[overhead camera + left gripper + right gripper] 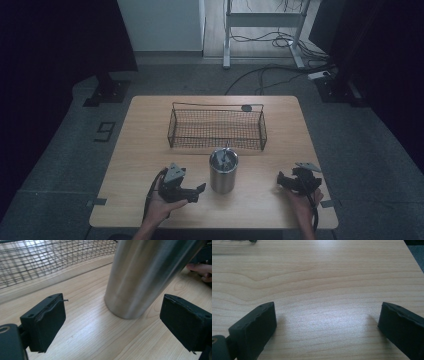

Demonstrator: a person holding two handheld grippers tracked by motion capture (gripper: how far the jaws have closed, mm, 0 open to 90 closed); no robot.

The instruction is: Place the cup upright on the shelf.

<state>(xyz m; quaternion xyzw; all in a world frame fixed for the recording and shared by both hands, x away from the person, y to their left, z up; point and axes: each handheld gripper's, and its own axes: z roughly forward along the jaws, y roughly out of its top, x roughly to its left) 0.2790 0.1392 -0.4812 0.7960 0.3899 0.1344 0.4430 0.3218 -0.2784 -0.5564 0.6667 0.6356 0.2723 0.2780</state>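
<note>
While parked on the light wooden worktop (150, 130), left gripper (199, 192) just beside the upright cylindrical stainless-steel cup (223, 172), jaws aimed at it, spread wide, nothing between the pads, cup standing just ahead of the gap in the left gripper view (140, 277). Cup near the worktop's middle, just in front of the rectangular dark wire-mesh basket (217, 129), apart from it; some small dark metal items poking out the cup's top, too small to identify. Right gripper (281, 181) held low at the worktop's right front, well apart from the cup, jaws wide open over bare wood, holding nothing.
</note>
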